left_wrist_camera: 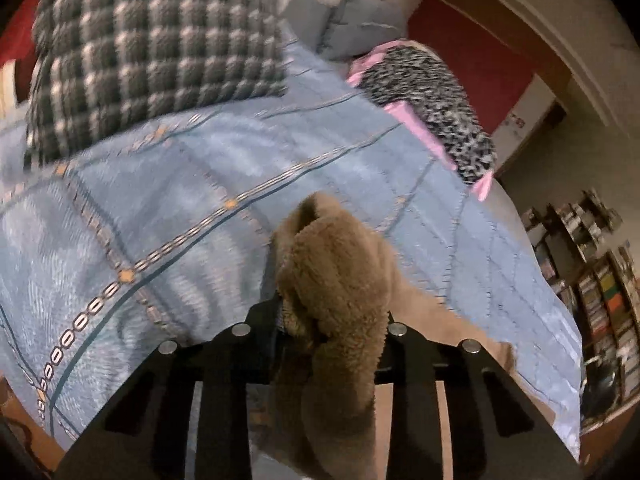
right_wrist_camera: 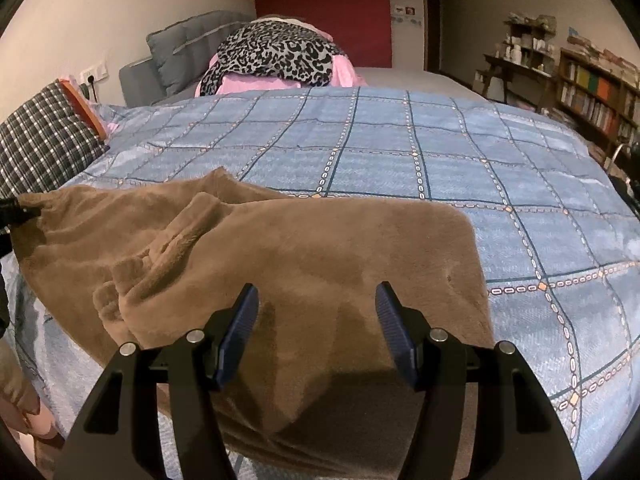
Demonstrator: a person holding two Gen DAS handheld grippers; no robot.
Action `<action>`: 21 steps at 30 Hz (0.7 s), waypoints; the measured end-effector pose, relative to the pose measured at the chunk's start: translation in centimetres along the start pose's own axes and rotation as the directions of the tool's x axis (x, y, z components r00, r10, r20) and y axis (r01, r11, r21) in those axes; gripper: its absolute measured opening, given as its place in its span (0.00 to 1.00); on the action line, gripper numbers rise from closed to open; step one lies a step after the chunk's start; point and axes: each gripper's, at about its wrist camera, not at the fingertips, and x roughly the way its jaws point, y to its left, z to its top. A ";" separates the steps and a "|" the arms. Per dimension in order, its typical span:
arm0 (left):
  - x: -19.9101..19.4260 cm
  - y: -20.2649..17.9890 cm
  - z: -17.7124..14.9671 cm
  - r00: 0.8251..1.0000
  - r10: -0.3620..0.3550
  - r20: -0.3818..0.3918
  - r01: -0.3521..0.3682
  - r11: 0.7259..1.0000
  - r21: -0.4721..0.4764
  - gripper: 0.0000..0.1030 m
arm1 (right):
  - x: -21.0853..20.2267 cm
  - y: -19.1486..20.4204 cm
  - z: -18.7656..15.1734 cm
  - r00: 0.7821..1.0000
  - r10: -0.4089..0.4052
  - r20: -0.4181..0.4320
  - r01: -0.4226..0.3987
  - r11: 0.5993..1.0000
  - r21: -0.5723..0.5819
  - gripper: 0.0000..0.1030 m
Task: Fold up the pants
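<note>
Bedroom with a bookshelf [right_wrist_camera: 596, 92] at far right; bed under a blue checked quilt [right_wrist_camera: 400, 152], leopard-print bundle [right_wrist_camera: 276, 56] far off, plaid cushion [left_wrist_camera: 156, 36] at left. Brown fleece pants [right_wrist_camera: 248, 248] lying flat across the near edge of the quilt. Left tool [left_wrist_camera: 332, 320] clamped narrow on a bunched corner of the pants, lifted clear of the quilt. Right tool [right_wrist_camera: 316, 320] half open above the near middle of the fabric, gripping nothing. Looks like the first fold just starting. Next, probably: carry the raised corner rightward over the garment, edges matched, right tool pinning or taking the near hem.
</note>
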 end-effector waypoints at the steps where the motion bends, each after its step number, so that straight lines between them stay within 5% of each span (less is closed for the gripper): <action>1: -0.4 -0.9 0.2 1.000 -0.010 0.007 0.010 1.000 0.018 0.28 | 0.0 -0.2 -0.1 1.000 0.003 -0.002 -0.003 1.000 0.009 0.59; 10: -3.4 -10.5 -0.8 0.995 -0.093 0.023 0.087 0.975 0.206 0.28 | -0.7 -1.9 -0.4 1.000 0.017 0.018 -0.018 0.998 0.057 0.59; 21: -6.1 -23.9 -6.5 0.979 -0.204 0.001 0.183 0.879 0.441 0.28 | -1.2 -5.3 -1.2 0.998 0.057 0.024 -0.061 0.985 0.159 0.59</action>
